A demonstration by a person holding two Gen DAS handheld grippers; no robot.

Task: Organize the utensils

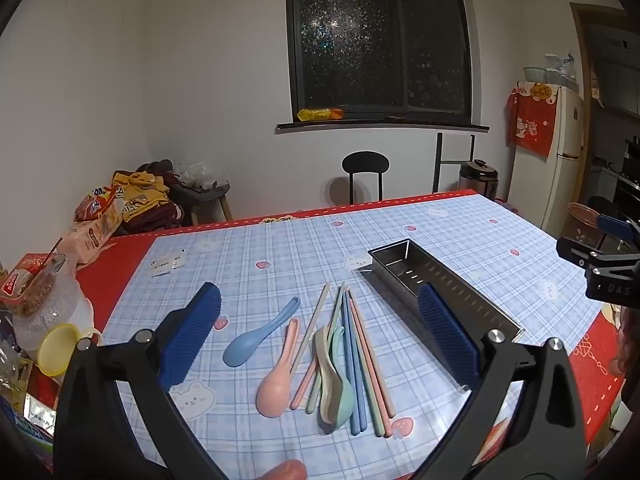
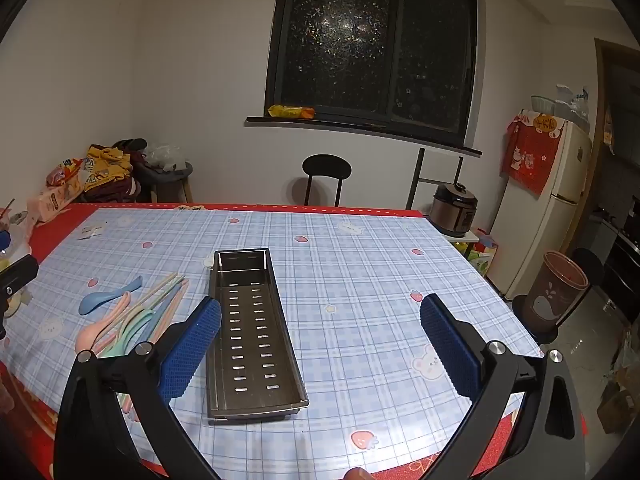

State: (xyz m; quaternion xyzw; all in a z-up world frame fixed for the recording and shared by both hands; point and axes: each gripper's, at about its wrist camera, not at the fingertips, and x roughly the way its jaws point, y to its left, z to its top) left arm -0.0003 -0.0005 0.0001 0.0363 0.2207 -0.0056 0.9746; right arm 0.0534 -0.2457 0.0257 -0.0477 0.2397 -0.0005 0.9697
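A blue spoon, a pink spoon, stacked beige and green spoons and several pastel chopsticks lie on the checked tablecloth. My left gripper is open and empty above them. A perforated steel tray lies to their right, empty. In the right wrist view the tray is in front of my open, empty right gripper, near its left finger. The utensils lie left of it.
Snack bags, a plastic jar and a yellow lid crowd the table's left edge. A black chair stands behind the table. A rice cooker, fridge and brown bin stand at the right.
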